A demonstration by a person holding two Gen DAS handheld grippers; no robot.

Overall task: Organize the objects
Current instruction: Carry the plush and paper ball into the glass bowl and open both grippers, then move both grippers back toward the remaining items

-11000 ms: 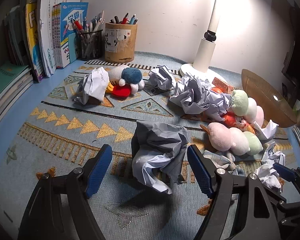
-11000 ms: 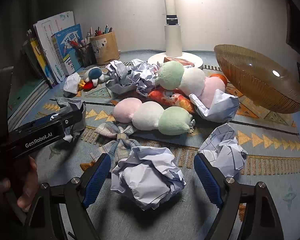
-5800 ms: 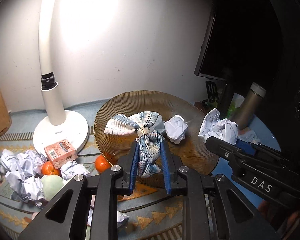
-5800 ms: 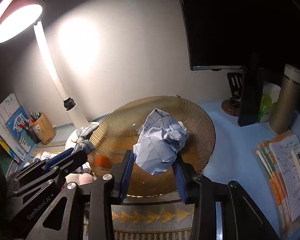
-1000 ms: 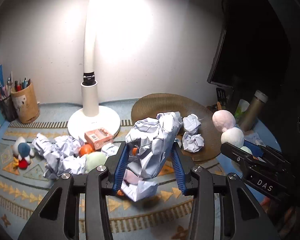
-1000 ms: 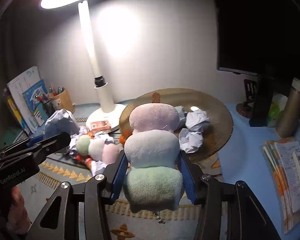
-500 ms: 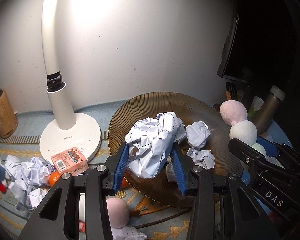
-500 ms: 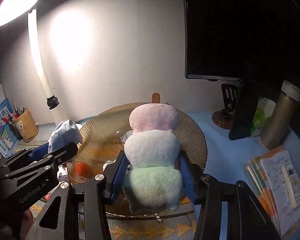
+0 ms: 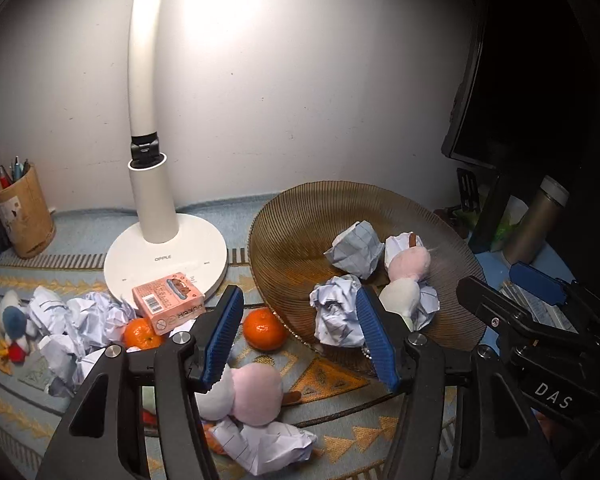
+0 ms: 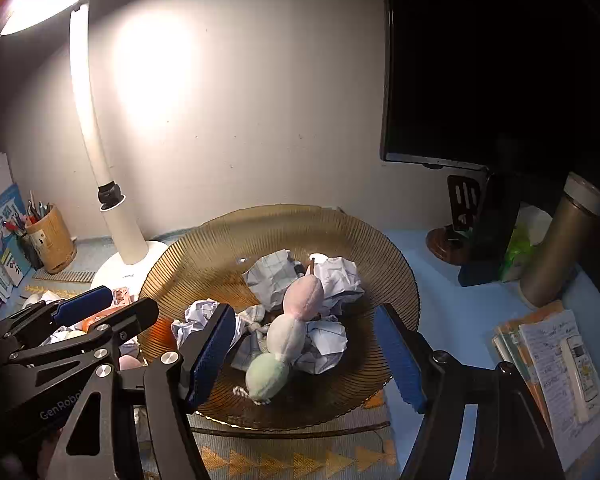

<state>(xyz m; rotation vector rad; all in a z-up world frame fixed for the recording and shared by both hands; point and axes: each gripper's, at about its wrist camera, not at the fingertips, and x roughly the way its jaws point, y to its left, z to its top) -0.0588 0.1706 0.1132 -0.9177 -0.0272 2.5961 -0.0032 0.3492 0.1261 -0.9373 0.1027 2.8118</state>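
An amber ribbed glass bowl (image 9: 300, 232) (image 10: 380, 252) holds several crumpled paper balls (image 9: 356, 244) (image 10: 272, 276), a checked cloth bow (image 10: 252, 320) and a pink, white and green plush skewer (image 10: 286, 336) (image 9: 406, 264). My left gripper (image 9: 300, 338) is open and empty at the bowl's left rim, next to a paper ball (image 9: 336, 316). My right gripper (image 10: 304, 356) is open and empty above the bowl's near side, with the plush skewer lying between its fingers.
A white lamp base (image 9: 164, 256) stands left of the bowl. On the mat lie a pink box (image 9: 168, 308), two oranges (image 9: 264, 330), crumpled papers (image 9: 76, 320), another plush skewer (image 9: 244, 392) and a small plush toy (image 9: 14, 324). A pen holder (image 9: 20, 208), a flask (image 10: 560, 240), a monitor and notebooks (image 10: 552, 360) surround them.
Both grippers opened over the bowl. The left one let go of its paper ball and the right one let go of the plush skewer, which now lie in the bowl.
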